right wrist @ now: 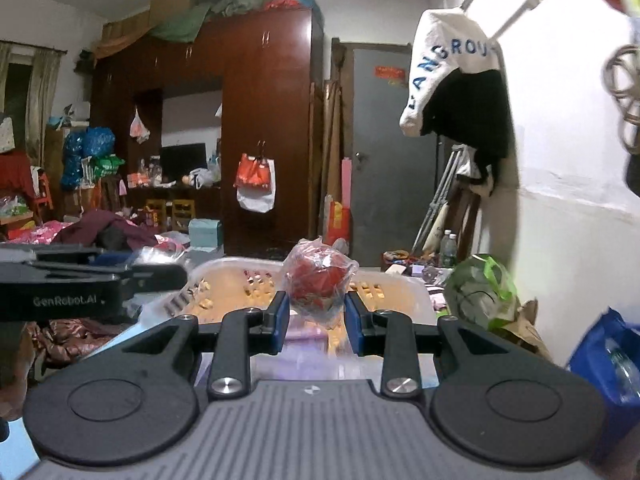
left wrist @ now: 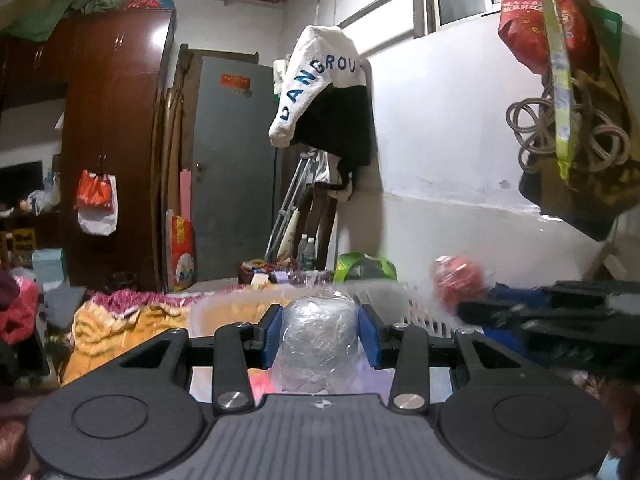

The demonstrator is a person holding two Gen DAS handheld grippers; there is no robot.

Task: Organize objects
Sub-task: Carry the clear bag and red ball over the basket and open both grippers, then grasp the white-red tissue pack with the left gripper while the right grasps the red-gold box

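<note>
— Between the left claw (left wrist: 319, 334) pads: a clear-wrapped bundle (left wrist: 318, 340), gripped; the right claw (right wrist: 316, 312) clamps a plastic-wrapped red item (right wrist: 318, 280).
— Progress?
— Both held above the white basket (right wrist: 236, 280); neither is placed yet, I'd judge.

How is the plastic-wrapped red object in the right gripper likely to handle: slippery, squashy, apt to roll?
The red object looks rounded, so it would probably roll if set down loose. Its crinkled clear wrap is glossy and may slide against the blue fingers. The right gripper pinches its lower part only, so it could tip.
</note>
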